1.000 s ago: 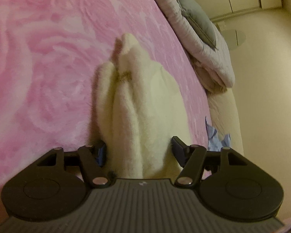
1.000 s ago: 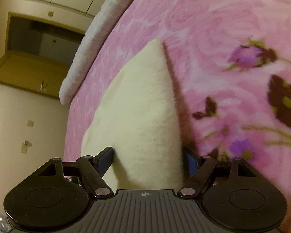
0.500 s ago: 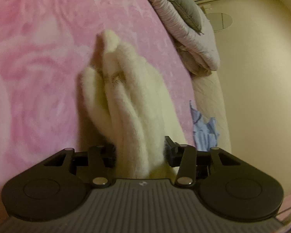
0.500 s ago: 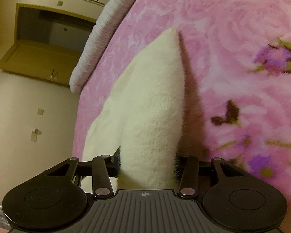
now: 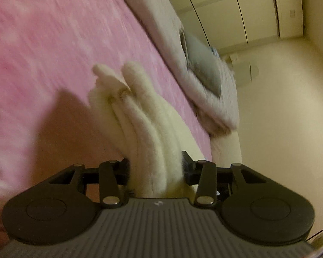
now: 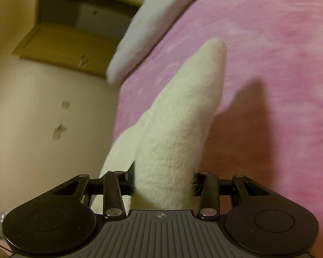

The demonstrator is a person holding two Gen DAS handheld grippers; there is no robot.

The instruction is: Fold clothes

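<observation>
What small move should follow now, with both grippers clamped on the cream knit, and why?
Probably carry it on over toward the far end: the left gripper and right gripper each pinch bunched cream knit, lifted above the pink blanket, its shadow cast below.

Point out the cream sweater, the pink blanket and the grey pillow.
Sweater [image 6: 178, 129]: right wrist view, knit fold above the gripper.
Blanket [image 5: 53, 32]: left wrist view, bare upper-left area.
Pillow [image 5: 202, 64]: left wrist view, its face.
</observation>
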